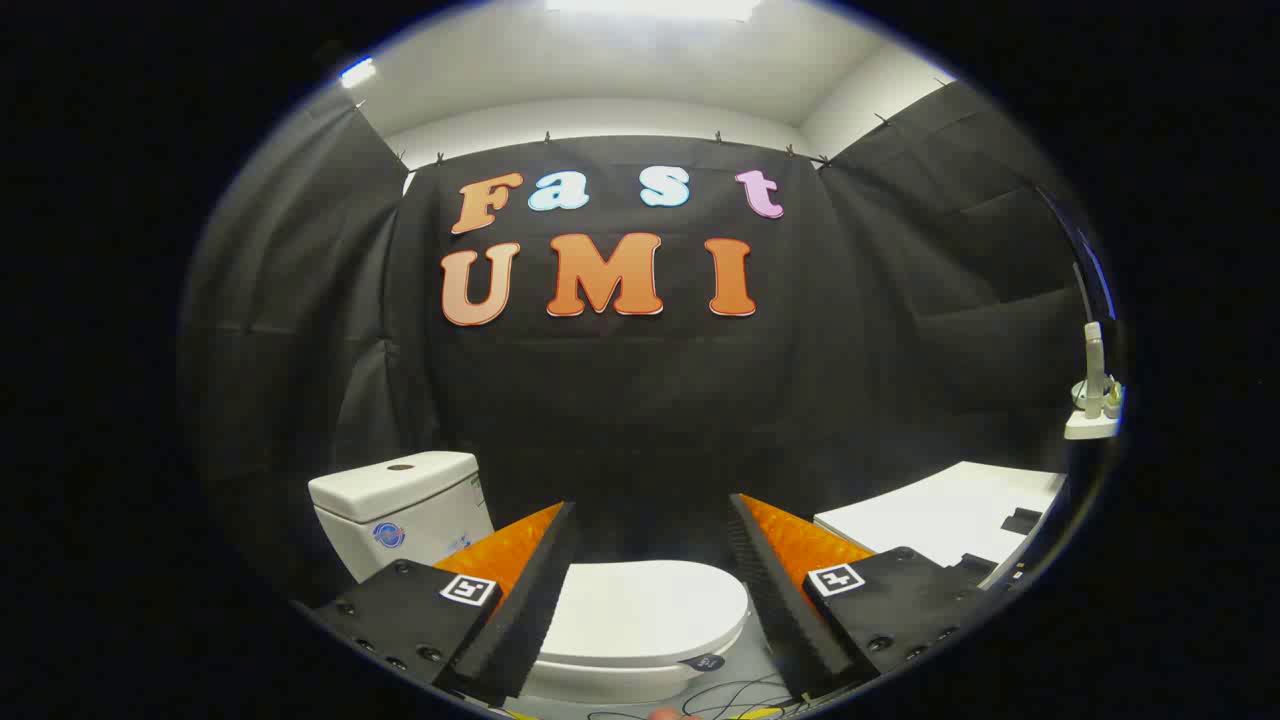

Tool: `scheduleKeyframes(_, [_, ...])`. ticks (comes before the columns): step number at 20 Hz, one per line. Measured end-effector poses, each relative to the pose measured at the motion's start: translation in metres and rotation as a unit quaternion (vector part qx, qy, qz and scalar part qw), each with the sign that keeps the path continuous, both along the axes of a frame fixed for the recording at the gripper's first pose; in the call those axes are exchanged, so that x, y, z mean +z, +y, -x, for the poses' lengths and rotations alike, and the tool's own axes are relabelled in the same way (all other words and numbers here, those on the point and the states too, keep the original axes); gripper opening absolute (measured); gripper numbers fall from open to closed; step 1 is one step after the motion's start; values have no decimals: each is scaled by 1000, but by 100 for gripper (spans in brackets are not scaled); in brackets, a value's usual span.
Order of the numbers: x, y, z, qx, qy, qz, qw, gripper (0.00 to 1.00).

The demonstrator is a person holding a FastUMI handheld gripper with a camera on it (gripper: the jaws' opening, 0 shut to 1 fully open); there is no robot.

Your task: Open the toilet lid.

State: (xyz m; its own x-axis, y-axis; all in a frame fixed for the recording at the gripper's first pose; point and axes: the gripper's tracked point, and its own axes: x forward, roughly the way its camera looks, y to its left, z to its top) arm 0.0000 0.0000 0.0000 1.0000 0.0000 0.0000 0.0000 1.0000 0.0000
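The gripper [650,590] sits low in the frame with its two fingers spread wide and nothing between them, so it's open and empty. In the gap, at lower centre, lies the toilet lid [645,610], white, flat down over the bowl, clearly not yet lifted. The cistern [400,505] stands at lower left, just past the left finger. A white table [950,515] runs off at lower right, and some dark cables [720,695] trail on the floor at the very bottom. By my read this is the approach, nothing touched yet. Next move calls for dropping down toward the lid's front edge, getting a finger under or across that lip, then swinging it up and back toward the cistern
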Motion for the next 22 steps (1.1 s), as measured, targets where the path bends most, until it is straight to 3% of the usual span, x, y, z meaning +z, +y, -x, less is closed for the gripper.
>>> scheduleKeyframes(15, [11, 2, -7, 1, 10, 17, 1000, 97])
scheduleKeyframes(22, [-19, -10, -18, -6, 30, 3, 1000, 97])
